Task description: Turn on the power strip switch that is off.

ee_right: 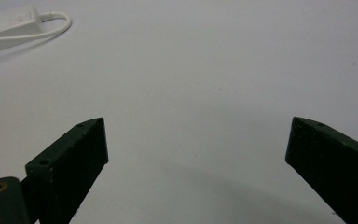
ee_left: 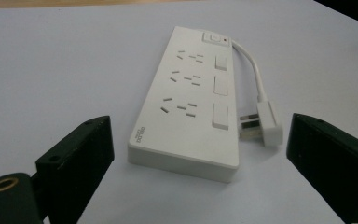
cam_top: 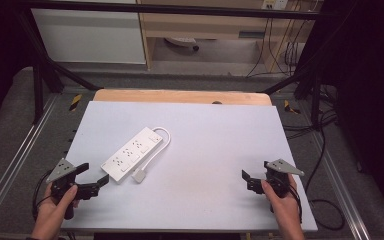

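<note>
One white power strip (cam_top: 132, 155) lies flat on the pale table (cam_top: 220, 150), left of centre — both grippers wait near the front edge, jaws apart.

The left gripper view shows three socket groups (ee_left: 182, 81) in a row down the strip's face, three rocker switches (ee_left: 220, 87) beside them, and one larger button with a small red dot at its far end; a small grey logo (ee_left: 141, 135) sits at the near corner, too small to read. Its single white cord (cam_top: 161, 142) loops out from the far end and back to one plug (cam_top: 140, 175), which lies just beside the strip at about 5 o'clock from it. The left gripper (cam_top: 91, 177) is near the strip's near end, at roughly 8 o'clock, with nothing between its spread jaws. The right gripper (cam_top: 250, 180) sits well apart at 4 o'clock — open over bare table.
</note>
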Motion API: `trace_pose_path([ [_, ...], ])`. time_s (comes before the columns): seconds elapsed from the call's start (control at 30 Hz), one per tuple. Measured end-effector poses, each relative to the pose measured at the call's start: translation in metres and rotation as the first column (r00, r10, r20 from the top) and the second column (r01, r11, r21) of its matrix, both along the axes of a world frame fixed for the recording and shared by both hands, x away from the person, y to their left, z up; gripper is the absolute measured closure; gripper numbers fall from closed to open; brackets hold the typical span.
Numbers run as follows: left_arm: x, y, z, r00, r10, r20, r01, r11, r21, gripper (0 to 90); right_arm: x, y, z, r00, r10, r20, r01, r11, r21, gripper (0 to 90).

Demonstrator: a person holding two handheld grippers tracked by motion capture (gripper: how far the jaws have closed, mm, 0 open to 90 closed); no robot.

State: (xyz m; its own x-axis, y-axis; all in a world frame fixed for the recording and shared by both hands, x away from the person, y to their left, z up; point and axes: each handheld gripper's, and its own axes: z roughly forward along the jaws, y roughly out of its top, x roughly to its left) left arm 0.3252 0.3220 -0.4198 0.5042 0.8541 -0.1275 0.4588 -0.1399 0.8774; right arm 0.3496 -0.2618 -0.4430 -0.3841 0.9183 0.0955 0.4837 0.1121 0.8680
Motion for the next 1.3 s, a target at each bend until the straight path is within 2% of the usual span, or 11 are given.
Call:
trace_pose_path([
  [0.13, 0.001, 0.0, -0.001, 1.0, -0.002, -0.002, 0.002, 1.0, 0.002, 7.6, 0.003, 0.001, -0.002, 0.9997, 0.011, -0.021, -0.01, 1.0, 0.016, 6.8],
  [0.27, 0.0, 0.0, 0.0, 1.0, -0.004, 0.003, 0.004, 1.0, 0.004, 7.6, 0.005, 0.003, -0.002, 0.9994, 0.023, -0.027, -0.023, 1.0, 0.008, 6.4],
  [0.4, -0.001, 0.002, 0.0, 0.9998, 0.019, 0.007, -0.02, 0.9997, 0.011, 7.5, 0.005, 0.006, -0.001, 0.9991, 0.037, -0.022, -0.037, 0.999, 0.005, 4.6],
  [0.43, -0.001, 0.003, 0.001, 0.9989, 0.045, 0.008, -0.045, 0.9985, 0.032, 7.4, 0.004, 0.007, 0.0, 0.9992, 0.034, -0.021, -0.034, 0.999, 0.003, 4.3],
  [0.47, -0.001, 0.003, 0.001, 0.9989, 0.045, 0.008, -0.045, 0.9985, 0.032, 7.6, 0.004, 0.006, 0.0, 0.9993, 0.033, -0.02, -0.033, 0.999, 0.001, 4.2],
  [0.63, 0.0, 0.005, 0.0, 0.997, 0.076, -0.012, -0.076, 0.9963, 0.042, 7.7, 0.002, 0.006, 0.002, 0.9996, 0.024, -0.016, -0.024, 1.0, 0.004, 4.0],
  [0.8, -0.003, 0.003, 0.001, 0.9978, 0.065, -0.015, -0.064, 0.9969, 0.045, 7.5, -0.001, 0.007, 0.004, 0.9998, 0.017, 0.006, -0.017, 1.0, 0.0, 3.8],
  [0.97, -0.005, 0.003, 0.003, 0.9989, 0.048, -0.006, -0.047, 0.9986, 0.022, 6.8, -0.001, 0.007, 0.004, 0.9998, 0.021, -0.003, -0.021, 1.0, 0.003, 3.8],
  [1.0, -0.006, 0.003, 0.004, 0.9984, 0.05, -0.026, -0.051, 0.9987, 0.0, 7.3, -0.001, 0.007, 0.004, 0.9997, 0.022, -0.005, -0.022, 1.0, 0.003, 3.7],
  [1.1, -0.008, 0.002, 0.007, 0.9994, 0.029, -0.02, -0.029, 0.9994, -0.018, 7.4, 0.0, 0.007, 0.003, 0.9995, 0.03, -0.007, -0.03, 1.0, 0.0, 3.2],
  [1.3, -0.007, 0.001, 0.013, 0.9997, 0.025, -0.004, -0.025, 0.9997, -0.007, 7.4, 0.001, 0.007, 0.003, 0.9992, 0.04, -0.008, -0.04, 0.999, -0.001, 3.0],
])
